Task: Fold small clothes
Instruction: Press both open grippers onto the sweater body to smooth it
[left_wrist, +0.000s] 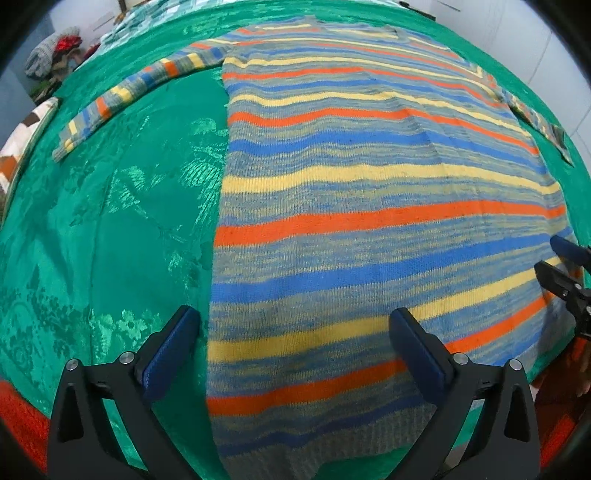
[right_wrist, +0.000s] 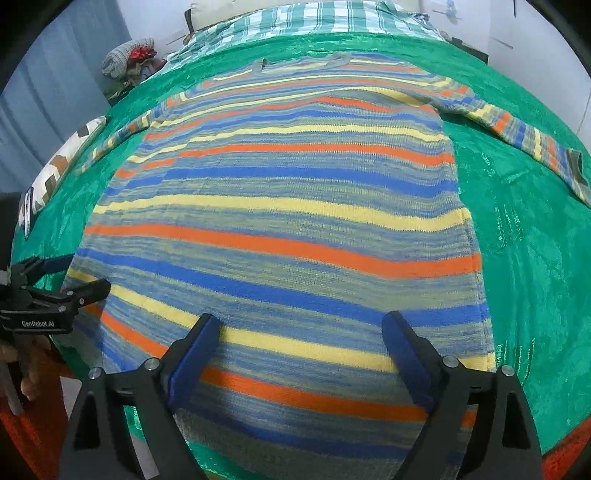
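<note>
A knitted sweater (left_wrist: 369, 192) striped in orange, blue and yellow lies flat on a green bedspread (left_wrist: 110, 229), hem toward me and both sleeves spread outward. My left gripper (left_wrist: 295, 328) hovers open over the hem's left corner, with nothing pressed between its blue pads. In the right wrist view the same sweater (right_wrist: 288, 221) fills the middle. My right gripper (right_wrist: 301, 332) stands open above the hem near its right side, free of the fabric. Each gripper shows at the edge of the other's view: the right one (left_wrist: 565, 266) and the left one (right_wrist: 59, 280).
The green bedspread (right_wrist: 535, 258) covers the bed. A checked blanket (right_wrist: 314, 18) lies at the far end. A pile of clothes (right_wrist: 129, 59) sits at the back left, a patterned pillow (right_wrist: 62, 158) at the left edge. Red cloth (left_wrist: 22, 421) shows at the near corners.
</note>
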